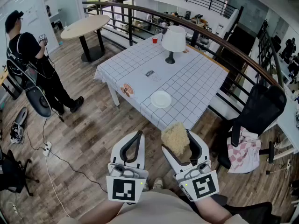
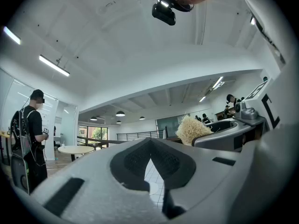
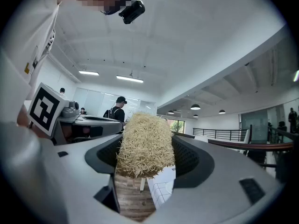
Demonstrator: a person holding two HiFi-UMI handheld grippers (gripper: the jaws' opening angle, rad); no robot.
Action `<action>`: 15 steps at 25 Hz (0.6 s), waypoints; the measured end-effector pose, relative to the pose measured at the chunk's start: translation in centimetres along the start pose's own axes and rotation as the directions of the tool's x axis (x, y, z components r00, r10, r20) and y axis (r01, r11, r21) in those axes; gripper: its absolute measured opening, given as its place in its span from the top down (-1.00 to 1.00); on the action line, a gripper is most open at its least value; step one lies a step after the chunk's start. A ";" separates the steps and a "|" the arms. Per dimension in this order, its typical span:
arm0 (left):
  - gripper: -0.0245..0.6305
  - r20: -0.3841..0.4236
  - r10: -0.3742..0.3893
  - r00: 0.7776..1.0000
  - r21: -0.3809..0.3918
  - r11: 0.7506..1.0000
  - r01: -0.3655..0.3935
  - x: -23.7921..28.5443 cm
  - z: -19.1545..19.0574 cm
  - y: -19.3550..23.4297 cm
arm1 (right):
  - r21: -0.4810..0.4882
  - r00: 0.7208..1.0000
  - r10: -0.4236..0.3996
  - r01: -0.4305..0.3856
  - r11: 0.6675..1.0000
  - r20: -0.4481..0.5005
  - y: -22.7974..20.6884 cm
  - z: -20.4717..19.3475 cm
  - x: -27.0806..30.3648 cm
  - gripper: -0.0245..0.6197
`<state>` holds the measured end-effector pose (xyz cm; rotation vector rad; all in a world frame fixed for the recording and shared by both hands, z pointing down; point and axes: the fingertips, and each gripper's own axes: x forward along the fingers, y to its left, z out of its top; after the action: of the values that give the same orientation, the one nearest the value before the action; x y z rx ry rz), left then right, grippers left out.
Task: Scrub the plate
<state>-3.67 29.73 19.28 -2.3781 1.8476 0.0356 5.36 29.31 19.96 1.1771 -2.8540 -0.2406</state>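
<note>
Scrubber clamped in right gripper jaws; left gripper jaws closed, empty. Plate on table well apart: to be reached first, steadied, scrubbed flat.

The plate lay on the table near its front edge, the lamp behind it, a chair to the right. A scrubber sat in the right gripper.

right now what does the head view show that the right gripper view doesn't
Only the head view: the lamp and the red cup. Only the right gripper view: the ceiling lights and the head camera. Both: the straw scrubber clamped in the right gripper, the checked table and the person in black.
</note>
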 end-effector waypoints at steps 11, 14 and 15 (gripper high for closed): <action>0.88 -0.019 -0.038 0.999 -0.010 0.999 0.038 0.1 0.0 -2.7 | 0.015 1.000 -0.003 0.003 1.000 -0.012 -1.1 -0.5 -1.6 -0.07; 0.88 -0.023 -0.044 0.999 0.007 0.999 0.044 0.3 0.0 -3.1 | 0.014 1.000 -0.007 0.007 1.000 -0.012 -1.5 -0.6 -2.0 -0.07; 0.88 -0.027 -0.044 0.999 0.009 0.999 0.044 0.3 0.0 -3.3 | 0.015 1.000 -0.006 0.007 1.000 -0.011 -1.6 -0.6 -2.1 -0.07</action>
<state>-0.42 30.24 19.55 -2.4236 1.8018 -0.0102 8.03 29.53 20.37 1.1867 -2.8479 -0.2127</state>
